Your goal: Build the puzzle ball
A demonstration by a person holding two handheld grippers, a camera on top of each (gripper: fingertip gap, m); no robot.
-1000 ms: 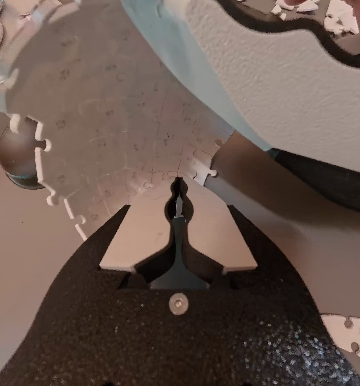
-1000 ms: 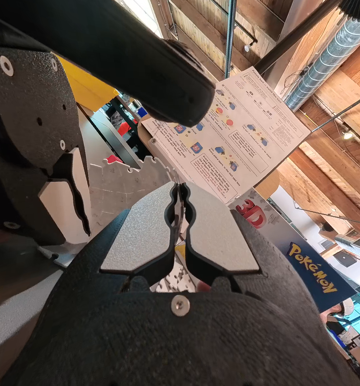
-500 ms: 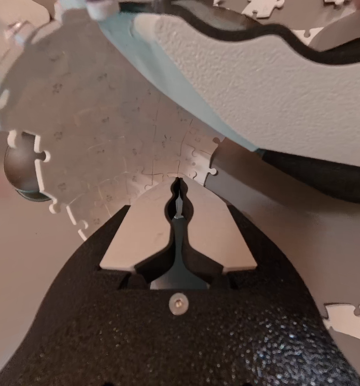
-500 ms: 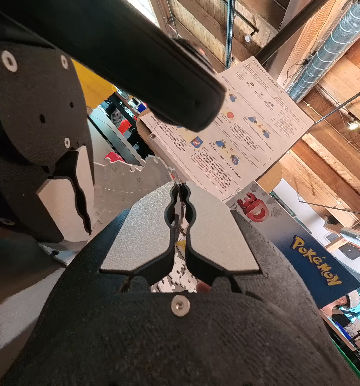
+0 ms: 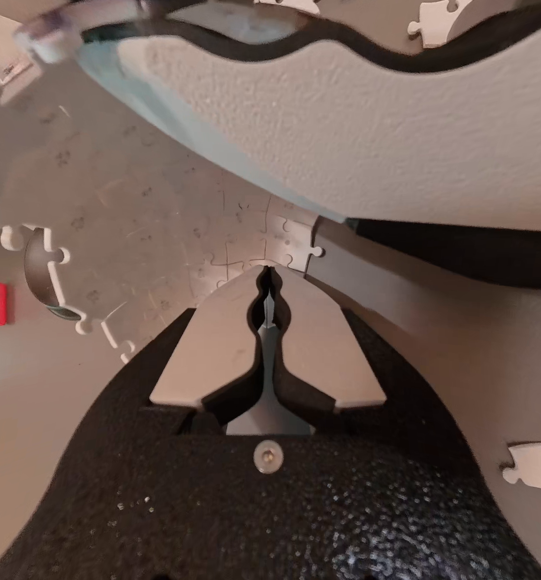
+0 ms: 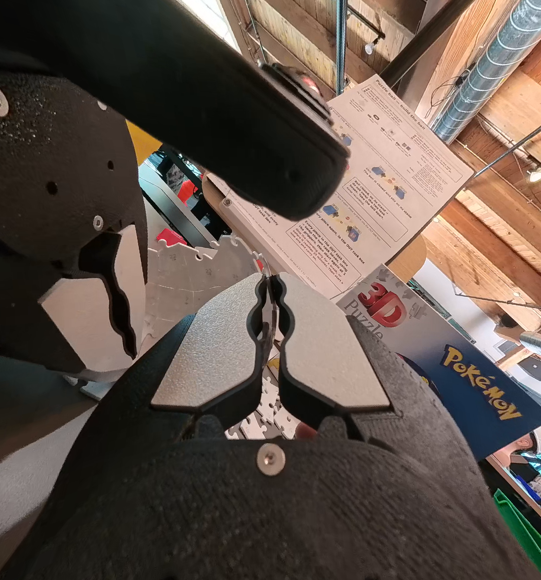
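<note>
While my left gripper [image 5: 268, 272] pinches the curved shell [image 5: 131, 226] by its lower edge, my right gripper [image 6: 270, 277] clamps its rim — both closed tight, the shell held above the table [image 5: 43, 392].

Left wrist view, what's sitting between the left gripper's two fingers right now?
The thin edge of the assembled puzzle shell: the left gripper is shut on it, fingertips nearly meeting. The left wrist view shows this.

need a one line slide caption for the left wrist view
Left gripper shut on the edge of the curved puzzle shell, with the right gripper close above it.
</note>
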